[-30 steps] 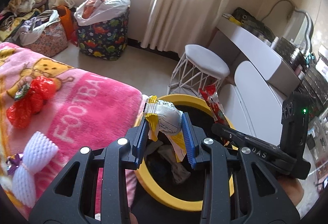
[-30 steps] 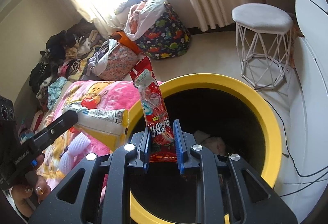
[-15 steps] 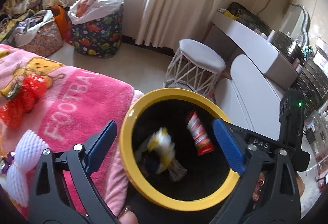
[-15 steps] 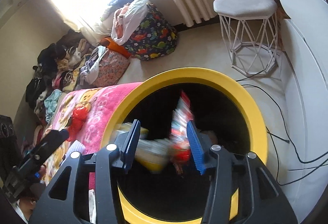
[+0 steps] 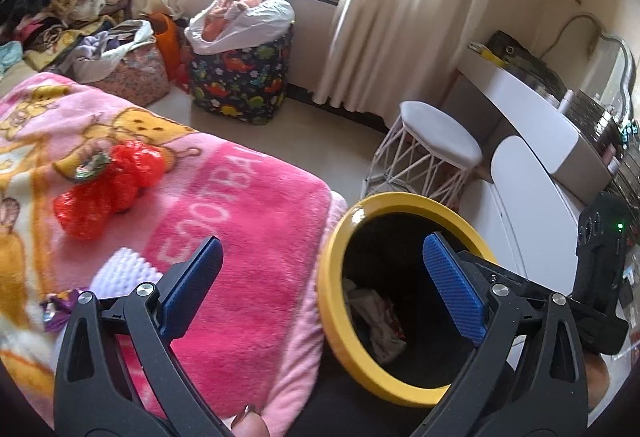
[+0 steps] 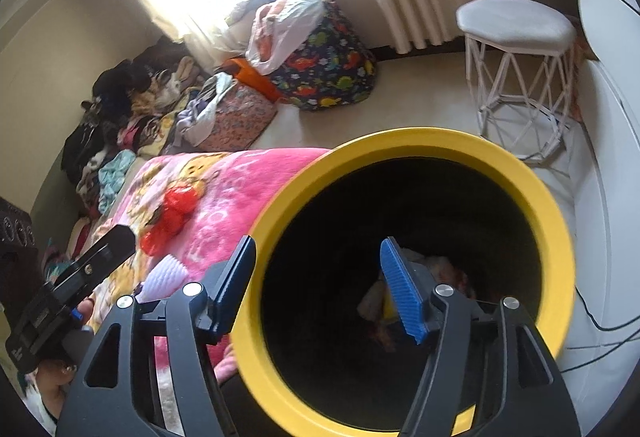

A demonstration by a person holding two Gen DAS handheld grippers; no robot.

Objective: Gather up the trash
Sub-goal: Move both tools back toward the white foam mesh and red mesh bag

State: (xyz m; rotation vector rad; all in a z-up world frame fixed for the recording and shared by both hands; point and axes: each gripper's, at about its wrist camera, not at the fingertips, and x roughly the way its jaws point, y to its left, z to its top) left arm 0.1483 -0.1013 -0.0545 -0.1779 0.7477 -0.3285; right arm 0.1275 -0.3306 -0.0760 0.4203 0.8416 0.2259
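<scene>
A second ago each gripper pinched a wrapper over the bin; now both wrappers are gone from the jaws. The left gripper (image 5: 322,281) has its blue pads spread wide with nothing between them, and the right gripper (image 6: 318,287) is likewise parted and empty. The yellow-rimmed bin (image 5: 332,321), which sat centred under the left gripper earlier, now lies toward 4 o'clock in the left wrist view, one pad over the blanket and the other over the dark opening. Crumpled wrappers (image 5: 376,321) rest on the bin's floor; in the right wrist view they show dimly behind the right-hand pad (image 6: 402,291).

Trash not yet collected lies on the pink blanket (image 5: 248,221): a red plastic bag (image 5: 110,187) at about 10 o'clock from the left gripper, a white foam net sleeve (image 5: 120,273) just beside the left pad at 9 o'clock, and a small purple wrapper (image 5: 60,307) near the sleeve's lower end. The bin's rim touches the blanket's edge.

Around the room, a white wire-legged stool (image 5: 436,147) stands on the pale floor at 12 o'clock from the bin, a dinosaur-print hamper (image 5: 240,81) with a white bag of clothes sits below the bright window at 11 o'clock, cream curtains (image 5: 404,13) hang beside it, and a white desk (image 5: 532,117) runs along 2 o'clock.
</scene>
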